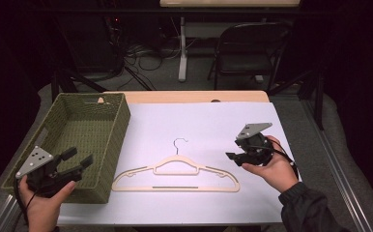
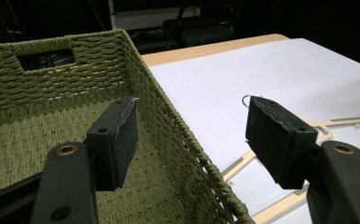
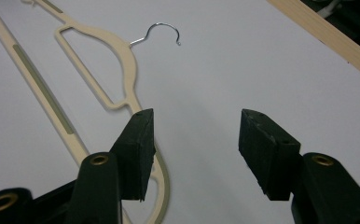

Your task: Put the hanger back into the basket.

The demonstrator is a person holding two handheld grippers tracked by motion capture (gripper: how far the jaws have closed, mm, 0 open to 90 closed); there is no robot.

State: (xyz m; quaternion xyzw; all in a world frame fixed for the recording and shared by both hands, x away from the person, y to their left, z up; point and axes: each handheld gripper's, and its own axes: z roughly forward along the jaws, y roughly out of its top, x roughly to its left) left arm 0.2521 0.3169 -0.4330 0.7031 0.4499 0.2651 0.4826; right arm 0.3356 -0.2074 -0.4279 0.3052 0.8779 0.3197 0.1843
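Note:
A cream plastic hanger with a thin metal hook lies flat on the white sheet, a little right of the basket. My right gripper is held above the sheet just off the hanger's right end, jaws open and nothing between them. In the right gripper view the right gripper hovers beside the hanger, with one jaw over its arm. My left gripper is open over the front right corner of the woven green basket. The left gripper view has the left gripper straddling the basket's rim.
The basket's inside is bare. The table's wooden edge runs along the back of the sheet. A folding chair and cables stand on the floor beyond. A metal rail runs along the table's right side.

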